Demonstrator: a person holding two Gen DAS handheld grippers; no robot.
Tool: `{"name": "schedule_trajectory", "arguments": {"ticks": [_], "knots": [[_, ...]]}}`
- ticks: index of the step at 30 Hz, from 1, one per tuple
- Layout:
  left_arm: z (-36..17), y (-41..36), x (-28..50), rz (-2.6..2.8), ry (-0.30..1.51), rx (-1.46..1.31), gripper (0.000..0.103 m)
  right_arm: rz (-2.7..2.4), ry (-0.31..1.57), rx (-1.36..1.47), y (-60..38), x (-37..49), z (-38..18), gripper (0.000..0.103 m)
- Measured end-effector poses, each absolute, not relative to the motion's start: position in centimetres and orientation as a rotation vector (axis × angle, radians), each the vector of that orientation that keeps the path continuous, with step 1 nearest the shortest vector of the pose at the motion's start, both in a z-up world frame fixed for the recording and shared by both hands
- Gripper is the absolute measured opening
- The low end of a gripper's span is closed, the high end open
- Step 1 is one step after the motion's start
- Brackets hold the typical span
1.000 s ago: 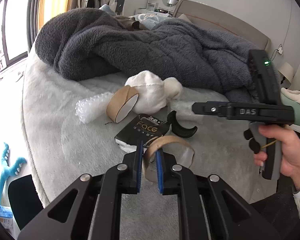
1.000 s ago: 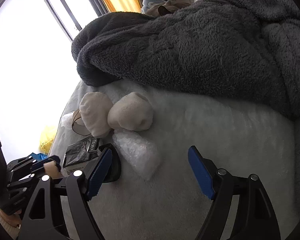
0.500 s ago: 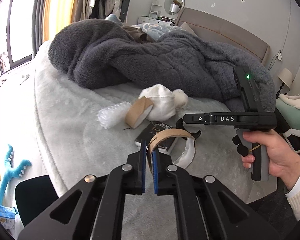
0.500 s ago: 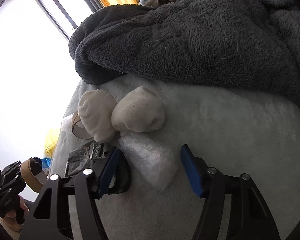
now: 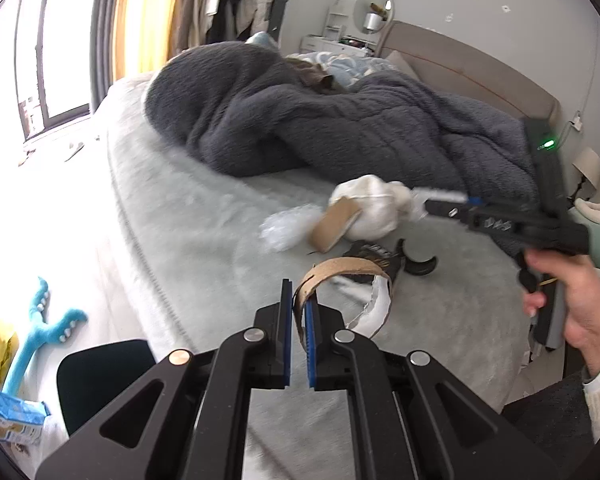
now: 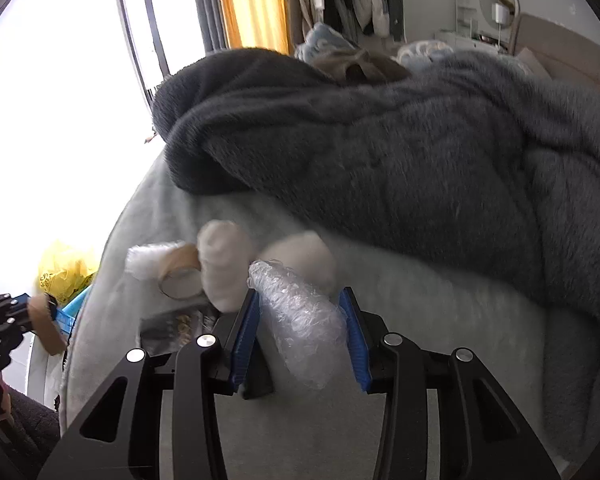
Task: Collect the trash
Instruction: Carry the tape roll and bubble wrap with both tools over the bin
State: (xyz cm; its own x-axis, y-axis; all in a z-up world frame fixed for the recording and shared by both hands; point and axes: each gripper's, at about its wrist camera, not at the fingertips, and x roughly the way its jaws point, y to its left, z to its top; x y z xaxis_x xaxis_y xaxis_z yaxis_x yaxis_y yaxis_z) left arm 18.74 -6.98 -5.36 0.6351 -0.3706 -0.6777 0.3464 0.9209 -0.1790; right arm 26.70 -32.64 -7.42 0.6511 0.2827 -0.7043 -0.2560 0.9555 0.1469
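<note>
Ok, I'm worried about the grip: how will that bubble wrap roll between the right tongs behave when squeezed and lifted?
The bubble wrap looks soft and airy, so it will likely squash as the closing right tongs press. It probably weighs little. Its glossy film could slip.

Bare bed sheet (image 5: pixel 204 224) left of the litter, mid-frame in left wrist view: open lane. Dark blanket (image 5: pixel 324 128) heaps across upper frame, blocks reach beyond. Litter cluster centre-right: white bundle (image 5: pixel 374 208), tape roll (image 5: pixel 334 226), black packet (image 5: pixel 370 252). Right tool (image 5: pixel 440 202) w/ hand (image 5: pixel 572 300) fills right edge. Bubble wrap (image 6: pixel 300 316) sits btw the closing right tool's jaws.
</note>
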Motion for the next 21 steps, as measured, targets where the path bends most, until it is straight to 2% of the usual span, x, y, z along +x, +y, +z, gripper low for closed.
{"name": "schedule_trajectory", "arguments": {"ticks": [21], "knots": [[-8.0, 4.0, 18.4, -0.150, 0.876, -0.057, 0.007, 0.530, 0.722, 0.042, -20.5, 26.4, -3.7, 0.042]]}}
